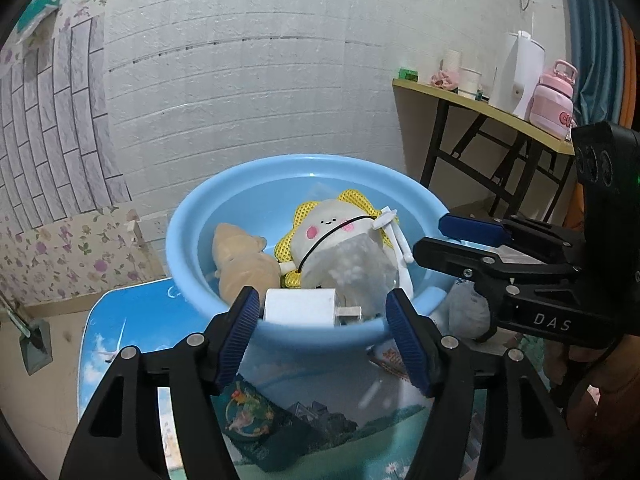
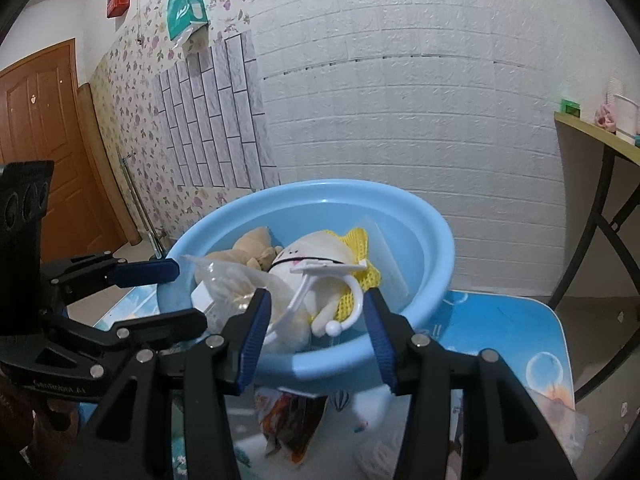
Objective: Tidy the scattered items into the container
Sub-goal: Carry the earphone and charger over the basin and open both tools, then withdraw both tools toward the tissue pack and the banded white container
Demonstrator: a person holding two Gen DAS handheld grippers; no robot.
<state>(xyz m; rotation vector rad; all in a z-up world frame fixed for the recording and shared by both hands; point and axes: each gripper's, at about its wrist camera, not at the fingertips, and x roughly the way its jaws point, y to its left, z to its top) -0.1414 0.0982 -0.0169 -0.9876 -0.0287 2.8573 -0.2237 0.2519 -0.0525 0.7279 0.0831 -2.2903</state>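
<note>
Nearest in the left wrist view, the left gripper (image 1: 320,330) stood spread, nothing pinched, a dark card (image 1: 256,420) lying on the worktop (image 1: 120,344) below it. Only the right wrist view showed a snack packet (image 2: 288,420) under the right gripper (image 2: 316,330), also spread and empty. Beyond both, the blue basin (image 1: 304,330) held the white charger (image 1: 300,306), tan plush (image 1: 240,264) and white plush (image 2: 316,252), close to the worktop's far edge.

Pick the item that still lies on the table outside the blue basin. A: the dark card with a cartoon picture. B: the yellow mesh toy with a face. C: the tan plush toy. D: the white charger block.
A: the dark card lies flat on the table in front of the blue basin, while the other three sit inside it.
</note>
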